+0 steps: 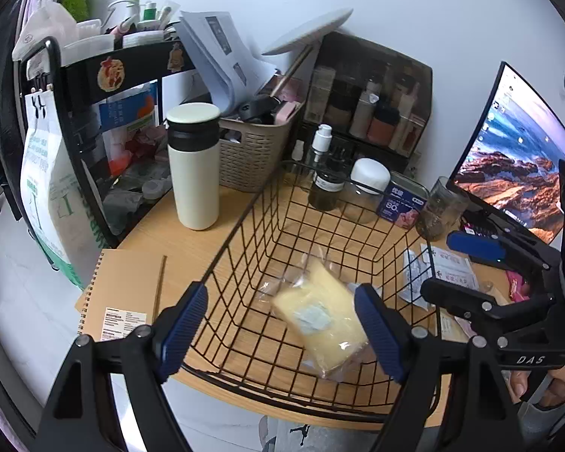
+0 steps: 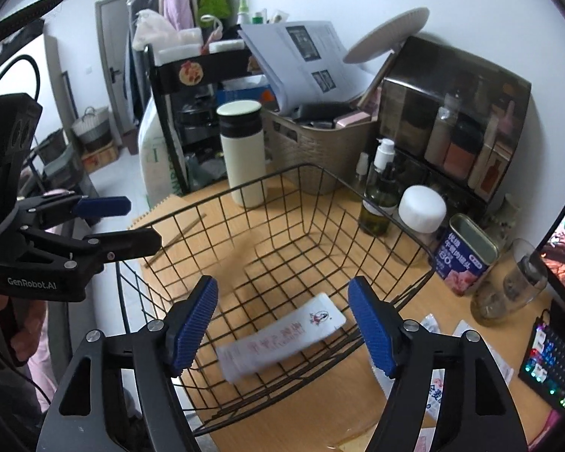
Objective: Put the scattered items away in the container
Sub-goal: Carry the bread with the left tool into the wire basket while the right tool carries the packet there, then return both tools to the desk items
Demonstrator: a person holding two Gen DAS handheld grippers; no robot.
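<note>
Both over the wire basket (image 1: 245, 222). Left gripper (image 1: 282, 324) jaws apart, yellow packet (image 1: 320, 312) lying loose inside. Right gripper (image 2: 282, 324) jaws apart, white sachet (image 2: 282, 335) blurred between them, not gripped.

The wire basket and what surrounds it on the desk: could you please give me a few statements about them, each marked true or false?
1. A yellow packet lies inside the black wire basket. True.
2. The cream flask stands inside the basket. False: it stands on the desk outside it, beside the woven bin.
3. The left gripper has its jaws apart, with nothing pinched. True.
4. The right gripper is clamped on the white sachet. False: its jaws are apart and the blurred sachet is clear of both.
5. The blue tin has been put in the basket. False: it stands on the desk beside the empty glass.
</note>
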